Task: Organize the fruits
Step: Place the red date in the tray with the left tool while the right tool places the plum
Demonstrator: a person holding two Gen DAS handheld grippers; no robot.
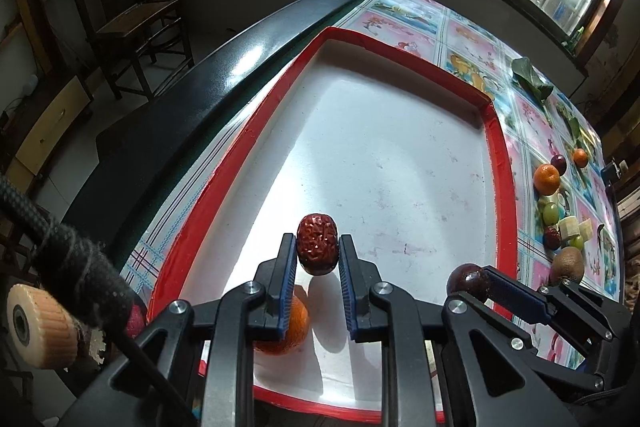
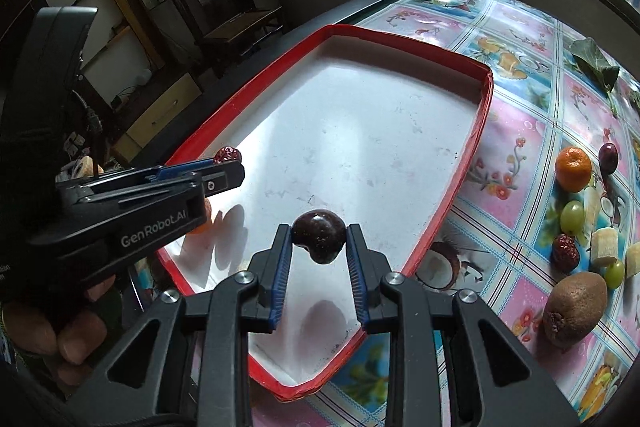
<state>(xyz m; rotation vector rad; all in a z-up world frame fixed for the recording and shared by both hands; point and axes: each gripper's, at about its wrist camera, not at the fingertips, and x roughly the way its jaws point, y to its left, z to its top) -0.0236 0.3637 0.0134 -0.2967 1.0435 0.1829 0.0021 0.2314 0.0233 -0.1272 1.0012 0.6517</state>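
both grippers loaded over the tray, drop pending

step in hand: carrying fruit into the red-rimmed tray (image 2: 474, 131). the left gripper (image 1: 318, 247) was clamped on a wrinkled red date (image 1: 317, 249), low centre of its own view, hanging above the white tray floor. the right gripper (image 2: 319, 245) was clamped on a dark plum (image 2: 319, 241), also over the tray, near its lower edge. one orange (image 1: 290, 331) already lay in the tray, partly hidden under the left gripper.

next move, as judged: lower each fruit near the floor, part the fingers, keep clear of the orange and of each other, since the two grippers sat close together.

count on the cloth, right side of the right wrist view: one tangerine (image 2: 573, 169), one plum (image 2: 608, 158), two green grapes (image 2: 572, 217), one date (image 2: 565, 253), two banana pieces (image 2: 605, 247), one kiwi (image 2: 575, 308). a smaller orange fruit showed only in the left view (image 1: 580, 157).
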